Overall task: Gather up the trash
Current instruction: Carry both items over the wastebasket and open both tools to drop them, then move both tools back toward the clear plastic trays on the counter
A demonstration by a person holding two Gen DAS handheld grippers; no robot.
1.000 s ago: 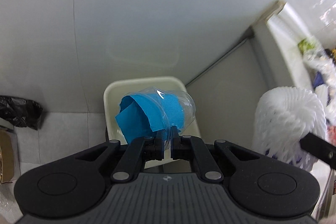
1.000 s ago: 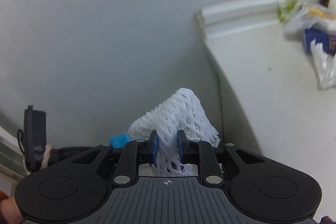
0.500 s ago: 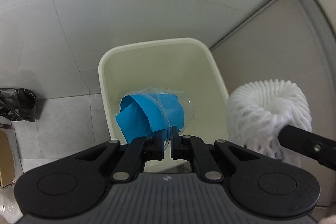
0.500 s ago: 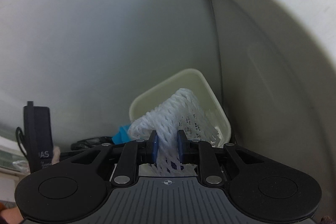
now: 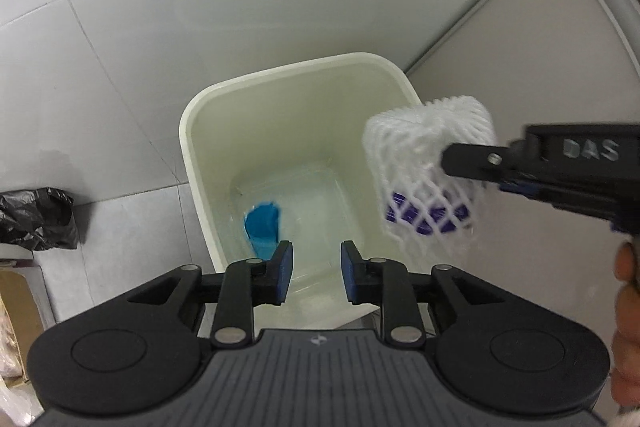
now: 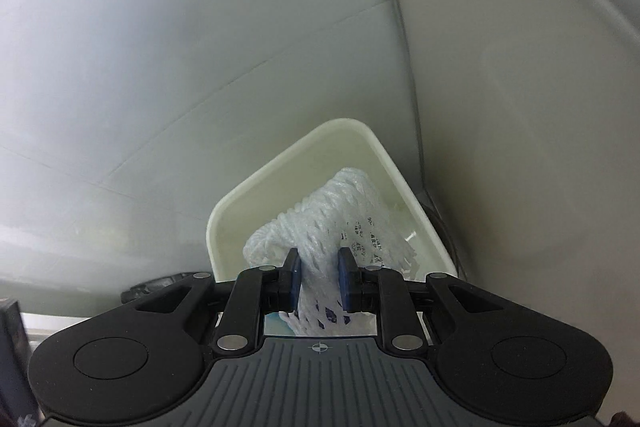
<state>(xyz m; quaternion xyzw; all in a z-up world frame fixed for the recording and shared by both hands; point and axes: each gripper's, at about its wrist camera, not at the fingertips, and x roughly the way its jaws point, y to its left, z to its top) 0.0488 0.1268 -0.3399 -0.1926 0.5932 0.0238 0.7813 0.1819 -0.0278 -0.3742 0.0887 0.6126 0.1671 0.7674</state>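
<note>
A cream trash bin [image 5: 192, 131] stands on the floor against the tiled wall; it also shows in the right wrist view [image 6: 280, 163]. A clear plastic cup with a blue label [image 5: 262, 227] lies at its bottom. My left gripper [image 5: 316, 277] is open and empty above the bin's near edge. My right gripper [image 6: 319, 277] is shut on a white foam net sleeve [image 6: 340, 215] and holds it over the bin. In the left wrist view the sleeve [image 5: 424, 179] hangs above the bin's right rim, with a purple item inside it.
A black plastic bag [image 5: 38, 219] lies on the floor to the left, with a cardboard box [image 5: 16, 307] below it. A grey cabinet side [image 5: 532, 67] rises right of the bin. The tiled wall [image 5: 200, 7] is behind.
My left gripper opened and the blue-labelled cup fell into the bin. Both grippers moved closer over the bin, and the right one brought the foam sleeve above its rim.
</note>
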